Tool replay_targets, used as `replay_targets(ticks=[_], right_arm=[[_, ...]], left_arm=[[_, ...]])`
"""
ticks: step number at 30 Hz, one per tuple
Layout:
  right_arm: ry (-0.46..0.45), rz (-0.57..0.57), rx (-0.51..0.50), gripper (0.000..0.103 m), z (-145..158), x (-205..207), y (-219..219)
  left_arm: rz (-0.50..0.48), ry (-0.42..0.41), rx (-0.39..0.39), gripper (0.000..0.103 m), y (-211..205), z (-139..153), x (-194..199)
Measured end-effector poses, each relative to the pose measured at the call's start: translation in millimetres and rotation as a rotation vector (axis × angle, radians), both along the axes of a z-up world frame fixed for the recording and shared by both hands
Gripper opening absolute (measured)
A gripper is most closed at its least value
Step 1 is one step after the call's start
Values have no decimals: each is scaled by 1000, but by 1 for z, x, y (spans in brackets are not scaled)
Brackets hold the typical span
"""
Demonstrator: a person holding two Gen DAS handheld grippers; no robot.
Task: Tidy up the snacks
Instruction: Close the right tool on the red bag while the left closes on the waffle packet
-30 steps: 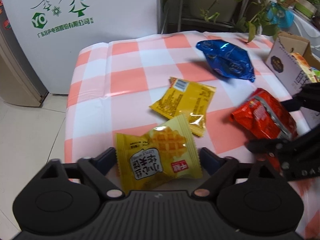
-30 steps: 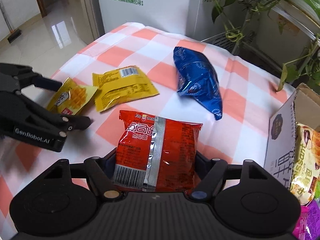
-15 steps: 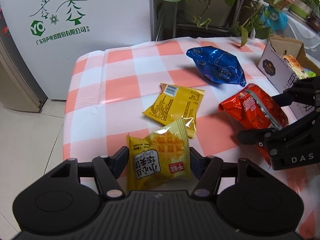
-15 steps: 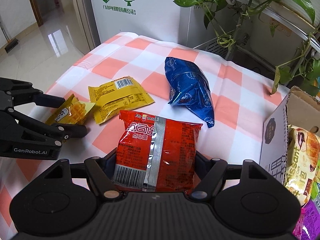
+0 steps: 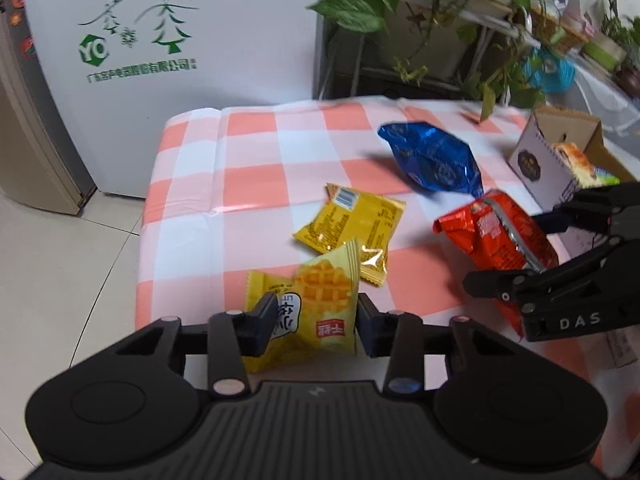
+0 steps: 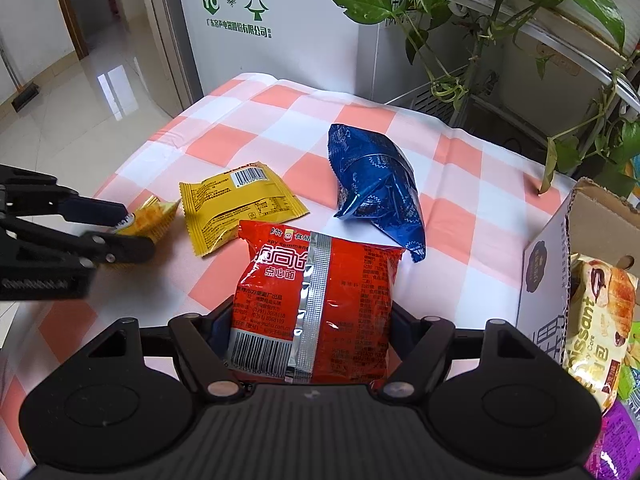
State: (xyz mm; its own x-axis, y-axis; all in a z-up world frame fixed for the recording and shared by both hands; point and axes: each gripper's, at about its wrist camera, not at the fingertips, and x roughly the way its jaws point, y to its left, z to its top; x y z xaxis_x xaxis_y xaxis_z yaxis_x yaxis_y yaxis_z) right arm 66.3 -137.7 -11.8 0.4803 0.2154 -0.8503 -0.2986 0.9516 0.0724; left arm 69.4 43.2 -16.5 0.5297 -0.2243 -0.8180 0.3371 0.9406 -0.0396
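You are working in a home, by the look of it a living or dining area. A soft orange-and-white checked tablecloth (image 6: 360, 120) covers the table, its far edge close to a white appliance cabinet printed with green fir trees and Chinese lettering (image 5: 168, 40). Beside that cabinet stands a metal shelf rack of trailing green houseplants (image 6: 520, 12), just past the table's far right corner. Pale glossy floor tiles (image 6: 80, 112) run off the left edge toward a brown-framed doorway (image 6: 68, 8), with a broom (image 6: 24, 92) leaning nearby. An open cardboard box of packaged snacks (image 6: 548, 264) sits at the right edge.
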Motion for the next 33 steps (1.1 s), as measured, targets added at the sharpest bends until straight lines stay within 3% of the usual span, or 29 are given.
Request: replay_targets(ticks=[6, 7, 9, 12, 15, 19, 24, 25, 27, 30, 33], right_arm=[[-3, 0, 7, 80, 3, 0, 0], [-2, 1, 8, 80, 3, 0, 0], [0, 1, 6, 80, 3, 0, 0], [-1, 1, 4, 80, 3, 0, 0], [0, 0, 4, 80, 2, 0, 1], [2, 3, 8, 80, 2, 1, 0], [6, 2, 6, 80, 1, 2, 0], [7, 3, 6, 80, 1, 2, 0], [7, 6, 7, 80, 1, 2, 0], [5, 8, 7, 80, 2, 2, 0], [2, 11, 7, 80, 2, 1, 0]], left_arm=[[-1, 5, -2, 43, 2, -2, -2], [-4, 2, -1, 47, 2, -2, -3], [5, -21, 17, 71, 2, 1, -4], [38, -51, 30, 86, 8, 7, 0], [52, -37, 32, 92, 12, 3, 7], [21, 18, 74, 92, 3, -15, 14], [-47, 27, 111, 92, -15, -30, 10], [-48, 17, 104, 90, -17, -30, 8], [-61, 32, 60, 68, -17, -25, 8], [-69, 2, 81, 59, -21, -21, 2], [-64, -7, 84, 56, -22, -20, -1]])
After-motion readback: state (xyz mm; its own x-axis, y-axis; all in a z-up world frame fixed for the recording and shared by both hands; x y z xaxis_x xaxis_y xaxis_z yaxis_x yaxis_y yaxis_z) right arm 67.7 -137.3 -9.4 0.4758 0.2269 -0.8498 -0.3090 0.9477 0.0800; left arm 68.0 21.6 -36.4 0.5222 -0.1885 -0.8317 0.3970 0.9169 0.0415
